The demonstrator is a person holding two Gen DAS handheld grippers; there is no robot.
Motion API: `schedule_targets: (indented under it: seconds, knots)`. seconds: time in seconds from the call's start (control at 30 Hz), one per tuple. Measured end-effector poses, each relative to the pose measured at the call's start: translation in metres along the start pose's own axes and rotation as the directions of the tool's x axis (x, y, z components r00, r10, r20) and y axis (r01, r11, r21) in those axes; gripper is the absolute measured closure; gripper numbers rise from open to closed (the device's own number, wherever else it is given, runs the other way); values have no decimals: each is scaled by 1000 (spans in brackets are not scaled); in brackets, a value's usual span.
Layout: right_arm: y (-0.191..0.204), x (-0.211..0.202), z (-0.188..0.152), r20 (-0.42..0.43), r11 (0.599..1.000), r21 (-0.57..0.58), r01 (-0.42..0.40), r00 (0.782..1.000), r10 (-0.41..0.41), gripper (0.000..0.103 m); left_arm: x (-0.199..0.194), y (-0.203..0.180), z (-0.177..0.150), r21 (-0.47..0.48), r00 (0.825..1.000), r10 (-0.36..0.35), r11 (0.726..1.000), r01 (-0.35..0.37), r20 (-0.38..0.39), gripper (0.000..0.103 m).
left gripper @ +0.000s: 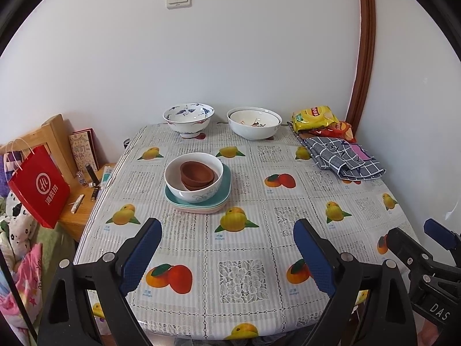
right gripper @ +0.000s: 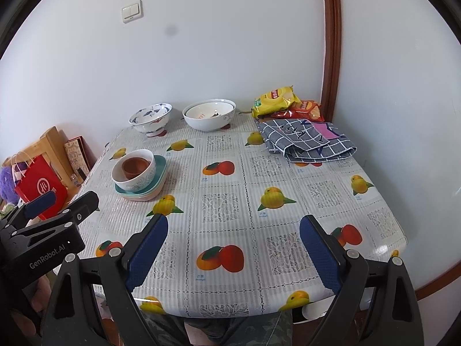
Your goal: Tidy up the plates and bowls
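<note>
Mid-table stands a stack: teal and pale plates (left gripper: pixel 224 199) (right gripper: pixel 160 170), on them a white bowl (left gripper: pixel 198 193) (right gripper: pixel 141 181) holding two small brown bowls (left gripper: pixel 196 174) (right gripper: pixel 134 167). At the far edge by the wall sit a blue-patterned footed bowl (left gripper: pixel 188 121) (right gripper: pixel 151 119) and a wide white bowl (left gripper: pixel 253 125) (right gripper: pixel 209 116). My left gripper (left gripper: pixel 227 233) (right gripper: pixel 62 199) hovers open over the near table, nothing between its fingers. My right gripper (right gripper: pixel 233 230) (left gripper: pixel 426 236) is open and empty too, to the left gripper's right.
A fruit-print tablecloth (left gripper: pixel 245 230) (right gripper: pixel 230 201) covers the table. Snack bags (left gripper: pixel 315 118) (right gripper: pixel 276 99) and a folded checked cloth (left gripper: pixel 343 155) (right gripper: pixel 305 141) lie at the far right corner. A red paper bag (left gripper: pixel 39 184) (right gripper: pixel 40 186) and a wooden side table (left gripper: pixel 80 210) stand left.
</note>
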State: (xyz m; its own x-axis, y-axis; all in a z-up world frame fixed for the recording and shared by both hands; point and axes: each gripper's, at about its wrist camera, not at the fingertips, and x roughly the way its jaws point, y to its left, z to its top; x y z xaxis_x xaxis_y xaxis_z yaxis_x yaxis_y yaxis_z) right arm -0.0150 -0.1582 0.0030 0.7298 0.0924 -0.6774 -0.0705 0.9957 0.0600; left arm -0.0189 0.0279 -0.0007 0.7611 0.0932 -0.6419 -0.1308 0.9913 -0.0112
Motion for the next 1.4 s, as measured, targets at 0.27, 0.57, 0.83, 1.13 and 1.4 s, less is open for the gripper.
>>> schedule_targets:
  seconds: [0.27,0.57,0.83,1.13,1.4]
  knots:
    - [0,-1,0,2,1000,-4,0,1000,0,11,0,-1,0,2,1000,2,1000,-2,-4,10]
    - [-1,-1,-1,5,1000,-1,-2,1000,2,11,1,-1,-1,5,1000,0,1000,0,-3,10]
    - [-2,-1,-1,4,1000,-2,-2,1000,2,11,1,-3,-1,7,1000,3,1000,-3,-6,10]
    - [-1,-1,-2,3,1000,-2,-1,1000,1,11,1,-2,-1,6,1000,5,1000,-5,-6,10]
    - [-2,-1,-2,3,1000,-1,-3,1000,3,11,1,-2,-1,6,1000,5,1000,-5,-7,10]
